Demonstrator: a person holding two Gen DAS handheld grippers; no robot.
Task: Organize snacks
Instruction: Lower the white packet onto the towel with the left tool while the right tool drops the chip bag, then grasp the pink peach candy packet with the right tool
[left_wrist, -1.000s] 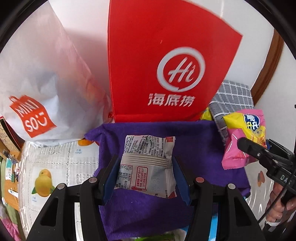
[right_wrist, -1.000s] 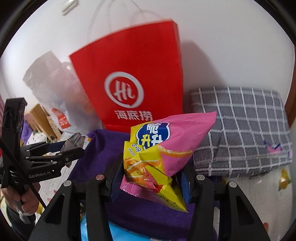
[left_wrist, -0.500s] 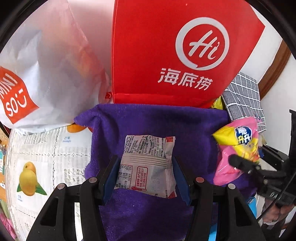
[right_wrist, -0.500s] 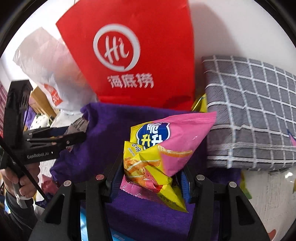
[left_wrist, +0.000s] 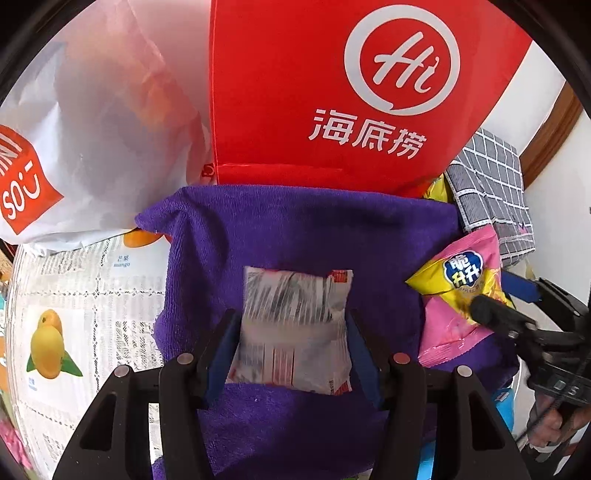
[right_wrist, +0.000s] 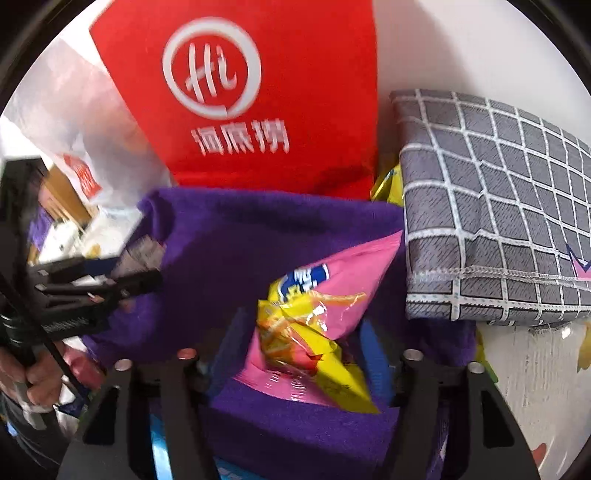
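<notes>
The left wrist view alone showed the table (left_wrist: 74, 291) covering printed with mango pictures and small captions too fine to read, and a white plastic bag (left_wrist: 85, 147) bearing part of a red "MINISO" label. Only the right wrist view showed the full grey checked cloth (right_wrist: 498, 221) folded at the right. Both views held the red paper bag (left_wrist: 332, 92) with a white "Hi" circle logo and three Chinese characters, standing behind the purple towel (left_wrist: 295, 229).

The left hand-held gripper (left_wrist: 291, 343) was clamped on a silver-white snack packet (left_wrist: 295, 325), its print blurred, low over the towel. The right hand-held gripper (right_wrist: 303, 343) had just been opening its jaws; the pink and yellow chip bag (right_wrist: 321, 314), with a blue badge of Chinese characters, lay between them on the towel, the pads standing clear of its sides.
</notes>
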